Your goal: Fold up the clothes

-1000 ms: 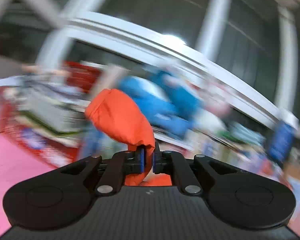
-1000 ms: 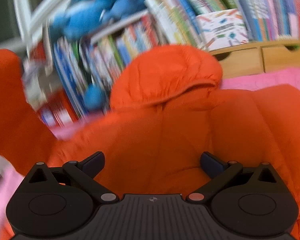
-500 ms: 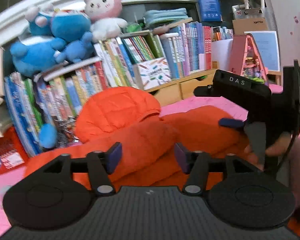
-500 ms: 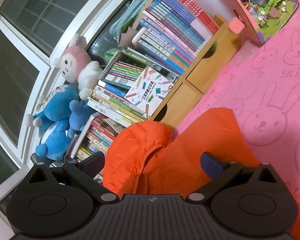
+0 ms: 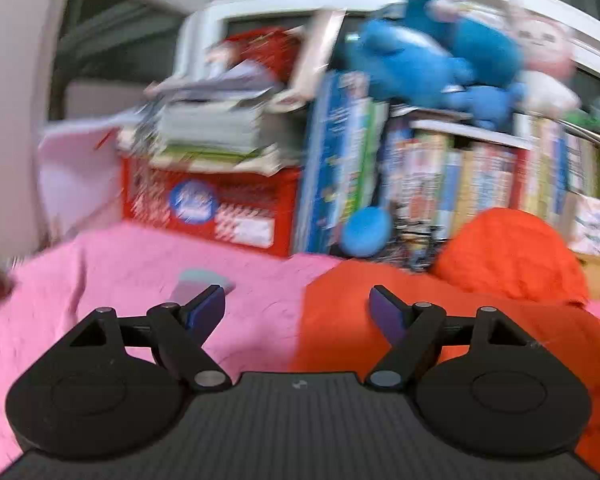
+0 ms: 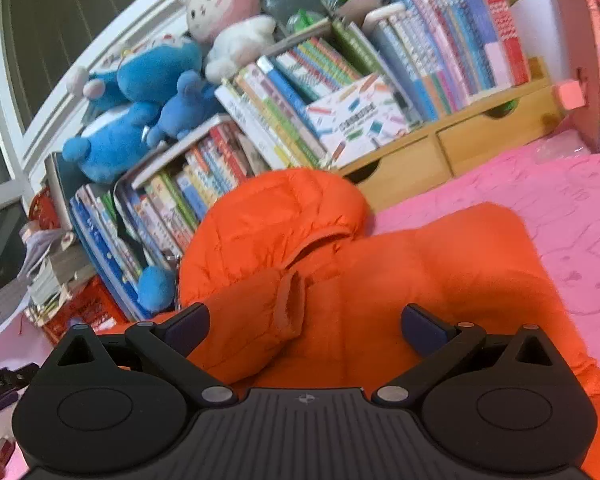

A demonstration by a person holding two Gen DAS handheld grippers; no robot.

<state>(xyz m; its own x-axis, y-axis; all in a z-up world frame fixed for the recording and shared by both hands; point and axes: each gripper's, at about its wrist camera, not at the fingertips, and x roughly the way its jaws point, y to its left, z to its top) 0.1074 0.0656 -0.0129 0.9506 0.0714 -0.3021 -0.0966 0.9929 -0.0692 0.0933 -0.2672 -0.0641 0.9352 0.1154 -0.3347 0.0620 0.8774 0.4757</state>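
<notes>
An orange hooded puffer jacket (image 6: 440, 264) lies on a pink blanket (image 6: 572, 216), its hood (image 6: 276, 216) resting against the books. One sleeve (image 6: 252, 320) is folded across the body, cuff up. My right gripper (image 6: 305, 322) is open just above the jacket's front, nothing between its fingers. In the blurred left wrist view the jacket (image 5: 340, 320) fills the right side, hood (image 5: 512, 252) at the far right. My left gripper (image 5: 298, 308) is open over the jacket's left edge and the blanket (image 5: 120, 280), holding nothing.
A wooden shelf with drawers (image 6: 440, 152) full of books (image 6: 380, 80) runs along the back, with blue and pink plush toys (image 6: 148, 92) on top. A red crate (image 5: 216, 204) under stacked papers stands at the left. A pink toy house (image 6: 580, 48) is at the right.
One second ago my left gripper was shut on the orange sleeve; it let go and has swung left, now open wider. The right gripper stayed open and came level over the jacket.
</notes>
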